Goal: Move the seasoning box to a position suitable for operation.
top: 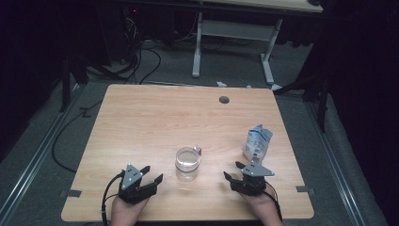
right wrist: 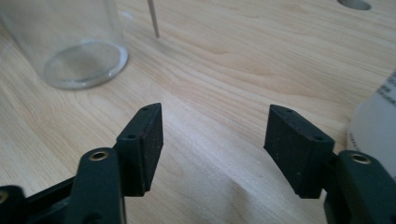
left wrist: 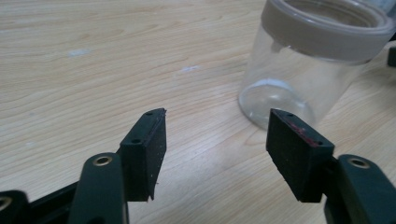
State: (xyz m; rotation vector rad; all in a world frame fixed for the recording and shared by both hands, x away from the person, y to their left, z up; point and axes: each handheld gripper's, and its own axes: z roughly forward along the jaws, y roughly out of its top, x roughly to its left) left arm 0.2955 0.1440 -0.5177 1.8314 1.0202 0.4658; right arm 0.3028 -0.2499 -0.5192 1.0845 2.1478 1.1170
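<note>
Jaws on your left gripper [top: 149,175] and right gripper [top: 234,170] stand wide apart, holding nothing. Between them stands the clear jar [top: 187,164]; a white pouch [top: 257,143] stands near your right gripper.

Table [top: 141,122] is seen as pale wood-grain laminate, smooth, low sheen. Jar [top: 187,165] is seen as clear glossy plastic or glass, with a frosted greyish plastic collar at the rim. Pouch [top: 257,143] looks like white printed film, slightly glossy, crinkled. Jaw pads of left gripper [top: 151,176] and right gripper [top: 232,171] are seen as matt black, finely rough
</note>
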